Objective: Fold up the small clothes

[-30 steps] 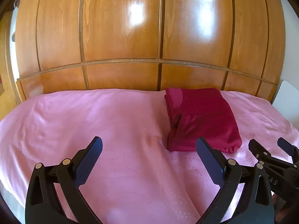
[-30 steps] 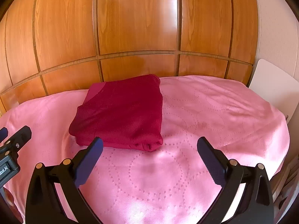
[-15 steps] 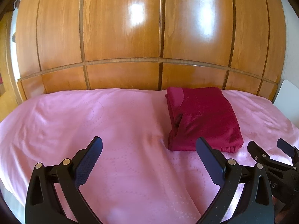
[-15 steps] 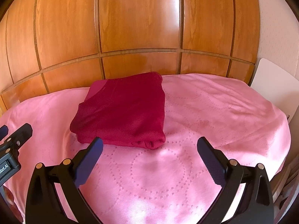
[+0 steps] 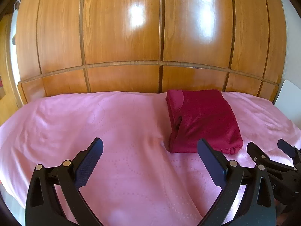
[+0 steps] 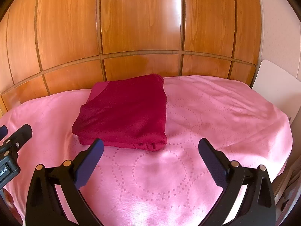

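A dark red garment (image 5: 204, 120) lies folded into a neat rectangle on the pink bedspread (image 5: 94, 124). It also shows in the right wrist view (image 6: 124, 113). My left gripper (image 5: 150, 146) is open and empty, hovering over the bedspread to the left and in front of the garment. My right gripper (image 6: 150, 146) is open and empty, just in front of the garment's near edge. The right gripper also shows at the right edge of the left wrist view (image 5: 270, 150). The left gripper's fingertip (image 6: 20, 133) shows at the left edge of the right wrist view.
A glossy wooden wardrobe (image 5: 150, 37) stands right behind the bed. A white panel (image 6: 274, 86) stands at the bed's right end. The bedspread (image 6: 216, 113) drops off at the right and near edges.
Both grippers have drawn back a little from the folded garment, which now looks slightly farther off. The garment itself has not moved. Both grippers stay open.
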`<state>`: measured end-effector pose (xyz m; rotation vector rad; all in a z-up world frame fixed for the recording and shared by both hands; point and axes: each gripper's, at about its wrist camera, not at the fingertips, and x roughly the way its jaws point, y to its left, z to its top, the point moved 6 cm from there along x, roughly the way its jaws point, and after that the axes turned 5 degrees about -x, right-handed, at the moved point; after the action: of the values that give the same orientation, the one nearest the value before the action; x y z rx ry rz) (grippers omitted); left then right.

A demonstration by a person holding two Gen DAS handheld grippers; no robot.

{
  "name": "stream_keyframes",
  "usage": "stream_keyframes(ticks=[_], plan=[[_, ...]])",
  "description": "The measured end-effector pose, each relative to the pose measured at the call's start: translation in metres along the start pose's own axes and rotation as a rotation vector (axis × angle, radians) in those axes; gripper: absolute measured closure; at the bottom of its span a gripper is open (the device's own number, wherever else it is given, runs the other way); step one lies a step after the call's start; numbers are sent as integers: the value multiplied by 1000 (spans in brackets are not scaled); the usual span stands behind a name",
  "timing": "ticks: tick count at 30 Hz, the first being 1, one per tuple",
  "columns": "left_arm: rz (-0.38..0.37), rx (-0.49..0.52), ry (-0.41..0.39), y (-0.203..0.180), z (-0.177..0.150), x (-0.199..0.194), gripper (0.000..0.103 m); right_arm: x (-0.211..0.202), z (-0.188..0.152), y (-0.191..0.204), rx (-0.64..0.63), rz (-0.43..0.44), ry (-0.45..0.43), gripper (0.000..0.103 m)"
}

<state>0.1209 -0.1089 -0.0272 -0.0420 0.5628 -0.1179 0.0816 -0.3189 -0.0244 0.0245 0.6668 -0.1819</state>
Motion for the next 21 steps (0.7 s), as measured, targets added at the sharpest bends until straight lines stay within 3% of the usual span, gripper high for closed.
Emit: stream_keyframes(ticks=[21], plan=[[7, -1, -20, -9, 4, -9, 4, 4, 0, 0, -2, 9, 11, 3]])
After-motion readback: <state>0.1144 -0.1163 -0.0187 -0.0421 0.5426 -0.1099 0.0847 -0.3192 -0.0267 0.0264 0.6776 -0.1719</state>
